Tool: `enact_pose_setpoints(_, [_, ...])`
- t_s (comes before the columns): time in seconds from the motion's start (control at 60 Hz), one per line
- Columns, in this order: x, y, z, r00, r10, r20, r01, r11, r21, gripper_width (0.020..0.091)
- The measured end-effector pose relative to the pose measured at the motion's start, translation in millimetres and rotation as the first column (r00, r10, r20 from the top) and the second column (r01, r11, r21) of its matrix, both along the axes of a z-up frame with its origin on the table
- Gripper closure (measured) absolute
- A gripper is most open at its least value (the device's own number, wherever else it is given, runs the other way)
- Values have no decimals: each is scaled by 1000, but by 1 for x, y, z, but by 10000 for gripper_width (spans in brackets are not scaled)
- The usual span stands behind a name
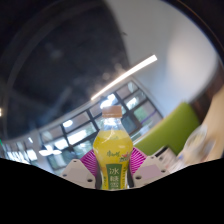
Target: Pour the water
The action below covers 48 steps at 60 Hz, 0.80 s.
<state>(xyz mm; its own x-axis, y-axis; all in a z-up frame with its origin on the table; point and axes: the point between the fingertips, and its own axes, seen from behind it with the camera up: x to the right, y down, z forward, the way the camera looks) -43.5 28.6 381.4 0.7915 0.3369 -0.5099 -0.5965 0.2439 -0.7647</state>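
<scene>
The gripper (113,170) holds a plastic bottle (113,150) between its two fingers, with a pink pad (90,160) pressed on each side of it. The bottle stands up straight and has a green and yellow label (113,160) with white writing and an orange cap (112,111) on top. The liquid inside looks yellow. The bottle is lifted up, and the camera looks up past it. Beyond the bottle is a white ceiling with a long bright light strip (125,77). Behind the bottle there are big windows (70,130) with dark frames. To the right of the fingers, farther back, there is a green slanted shape (172,128)
</scene>
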Motion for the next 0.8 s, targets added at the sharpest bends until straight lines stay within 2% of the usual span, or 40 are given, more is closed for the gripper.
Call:
enact_pose_setpoints(0.067, [46, -2, 8, 970, -160, 182, 154, 987, 46, 735])
enact_pose_setpoints(0.117, [81, 7, -2, 917, -259, 304, 249, 966, 69, 733])
enact_pose_setpoints(0.183, [127, 19, -35, 826, -363, 431, 368, 927, 75, 734])
enact_pose_setpoints(0.25, [166, 37, -90, 770, -386, 508, 436, 900, 23, 732])
enact_pose_setpoints(0.383, [201, 94, -203, 811, -281, 513, 420, 890, -178, 733])
enact_pose_setpoints(0.467, [199, 108, -236, 826, -242, 509, 392, 896, -209, 735])
enact_pose_setpoints(0.583, [191, 130, -235, 830, -201, 521, 380, 887, -262, 728])
enact_pose_setpoints(0.6, [191, 130, -250, 830, -196, 522, 369, 895, -250, 729])
enact_pose_setpoints(0.633, [186, 129, -257, 833, -175, 524, 354, 897, -264, 728])
enact_pose_setpoints(0.667, [182, 132, -265, 833, -140, 535, 338, 894, -293, 692])
enact_pose_setpoints(0.683, [178, 132, -257, 835, -146, 531, 328, 906, -267, 710])
enact_pose_setpoints(0.8, [176, 131, -262, 798, -143, 585, 347, 903, -254, 711])
